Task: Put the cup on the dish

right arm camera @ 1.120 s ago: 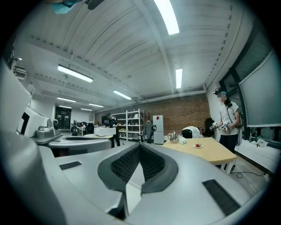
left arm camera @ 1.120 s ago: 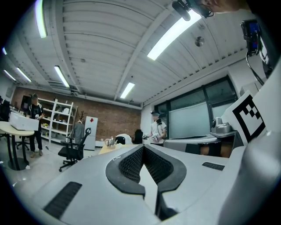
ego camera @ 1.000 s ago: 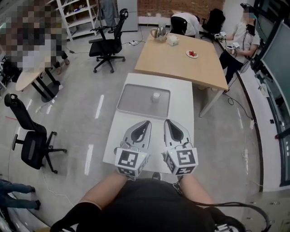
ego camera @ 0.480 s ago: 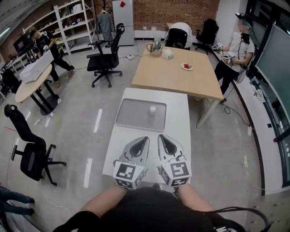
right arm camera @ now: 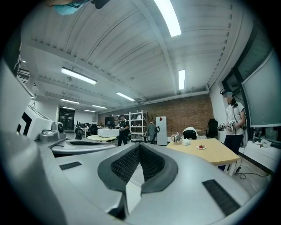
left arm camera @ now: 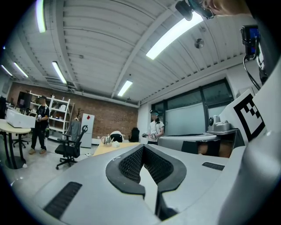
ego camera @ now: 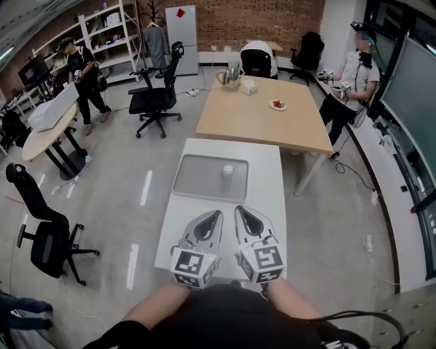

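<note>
Small white cup (ego camera: 227,171) stands upright on the flat grey rectangular tray (ego camera: 194,178), on the white table (ego camera: 267,191). If that tray is the dish, placement looks done. Left gripper (ego camera: 216,215) and right gripper (ego camera: 240,211) are both closed, empty, and held near the body, well clear of the cup.

Head camera looks forward and steeply down from above the white table (ego camera: 266,177), with the left gripper (ego camera: 212,221) and right gripper (ego camera: 244,218) close beneath it. Each gripper camera sits low, right behind its own jaws, and tilts up across the room toward the ceiling (right arm camera: 131,52). All three views share the wooden table (ego camera: 259,112) and the far brick wall (ego camera: 252,20)
</note>
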The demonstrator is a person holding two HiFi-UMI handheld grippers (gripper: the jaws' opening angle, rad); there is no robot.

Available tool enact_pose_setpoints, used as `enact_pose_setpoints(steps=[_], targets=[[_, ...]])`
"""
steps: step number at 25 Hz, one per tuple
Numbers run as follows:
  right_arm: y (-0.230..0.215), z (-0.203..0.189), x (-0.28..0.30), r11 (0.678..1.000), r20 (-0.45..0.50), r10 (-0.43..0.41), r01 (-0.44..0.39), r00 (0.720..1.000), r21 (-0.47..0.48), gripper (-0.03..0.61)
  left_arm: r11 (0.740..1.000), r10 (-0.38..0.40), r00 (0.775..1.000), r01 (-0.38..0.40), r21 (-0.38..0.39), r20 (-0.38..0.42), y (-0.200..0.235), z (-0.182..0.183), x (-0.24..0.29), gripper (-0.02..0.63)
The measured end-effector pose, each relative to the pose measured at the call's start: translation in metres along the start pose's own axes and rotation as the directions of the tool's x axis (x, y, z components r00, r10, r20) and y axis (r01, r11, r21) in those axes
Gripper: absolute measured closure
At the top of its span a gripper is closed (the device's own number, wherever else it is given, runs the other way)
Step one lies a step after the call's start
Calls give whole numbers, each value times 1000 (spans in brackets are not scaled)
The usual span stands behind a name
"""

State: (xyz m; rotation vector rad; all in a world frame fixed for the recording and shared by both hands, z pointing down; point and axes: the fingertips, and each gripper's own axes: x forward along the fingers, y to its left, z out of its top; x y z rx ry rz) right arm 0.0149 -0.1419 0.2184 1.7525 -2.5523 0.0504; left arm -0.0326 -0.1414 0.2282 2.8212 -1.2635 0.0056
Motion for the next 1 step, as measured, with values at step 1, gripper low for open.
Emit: enact_pose_setpoints(steps=[1], targets=[[1,1,0,1000,1,1,-1,1000,-1,566,1000,2,1000,-2,5,4,0,2,-1,606]])
